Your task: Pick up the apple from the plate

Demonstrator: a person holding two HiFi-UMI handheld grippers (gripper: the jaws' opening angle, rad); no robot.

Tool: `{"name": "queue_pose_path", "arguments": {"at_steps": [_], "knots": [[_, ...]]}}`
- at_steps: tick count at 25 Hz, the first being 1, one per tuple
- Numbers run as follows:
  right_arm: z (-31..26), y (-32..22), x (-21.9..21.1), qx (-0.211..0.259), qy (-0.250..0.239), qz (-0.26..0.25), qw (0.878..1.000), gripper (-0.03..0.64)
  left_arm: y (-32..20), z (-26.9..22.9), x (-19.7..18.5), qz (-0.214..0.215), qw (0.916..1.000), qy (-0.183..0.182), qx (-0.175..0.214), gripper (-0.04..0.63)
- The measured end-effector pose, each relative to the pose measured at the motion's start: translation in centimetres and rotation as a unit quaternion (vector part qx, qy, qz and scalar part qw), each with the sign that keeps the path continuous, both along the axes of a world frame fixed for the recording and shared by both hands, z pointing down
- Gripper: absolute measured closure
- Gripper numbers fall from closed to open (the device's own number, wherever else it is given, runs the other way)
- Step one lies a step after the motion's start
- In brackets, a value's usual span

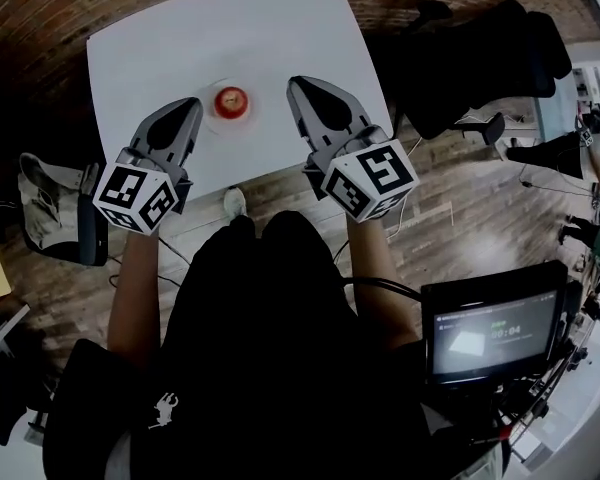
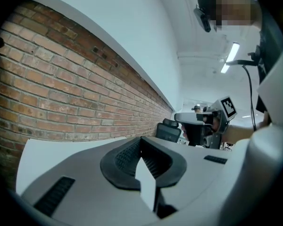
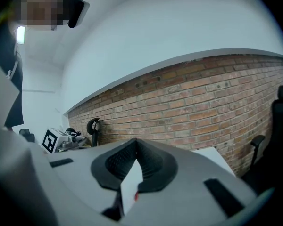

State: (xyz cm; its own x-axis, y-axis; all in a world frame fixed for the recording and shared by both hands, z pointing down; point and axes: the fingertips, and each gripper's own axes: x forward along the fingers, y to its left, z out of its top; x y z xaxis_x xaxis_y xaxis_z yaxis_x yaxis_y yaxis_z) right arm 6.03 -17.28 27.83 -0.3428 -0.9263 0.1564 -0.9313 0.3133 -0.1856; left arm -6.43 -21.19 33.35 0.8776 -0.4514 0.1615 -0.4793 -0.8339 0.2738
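A red apple point(image 1: 231, 100) rests on a small white plate point(image 1: 250, 119) near the front of the white table point(image 1: 230, 28) in the head view. My left gripper point(image 1: 191, 104) hangs just left of the plate with its jaws together and nothing in them. My right gripper point(image 1: 296, 84) sits a little to the plate's right, also shut and empty. In the left gripper view the left gripper point(image 2: 141, 141) has its dark pads meeting at the tip. The right gripper view shows the right gripper point(image 3: 136, 142) the same way. Neither gripper touches the apple.
A brick wall runs behind the table. A black office chair point(image 1: 480, 58) stands off the table's right edge, and a lit monitor point(image 1: 490, 333) is at the lower right. A bag point(image 1: 50, 218) lies on the wooden floor to the left.
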Motion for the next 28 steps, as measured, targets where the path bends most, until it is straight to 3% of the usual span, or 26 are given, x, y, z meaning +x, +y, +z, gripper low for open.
{"name": "queue_pose_path", "arguments": {"at_steps": [10,19,28], "knots": [[1.6,-2.4,-3.4,-0.005,0.009,-0.059,0.998,0.614,-1.1,1.5,-2.0,-0.034,0.9993,-0.015,-0.004,0.589],[5.3,-4.2,-3.4,-0.013,0.034,-0.118,0.992,0.612,-1.4,4.0,0.1,-0.064,0.9975,-0.023,-0.020,0.589],[12.3,-5.1,-4.4,-0.044,0.068,-0.182,0.980,0.612,-1.4,9.8,1.8,-0.097,0.9909,-0.086,-0.039,0.589]]}}
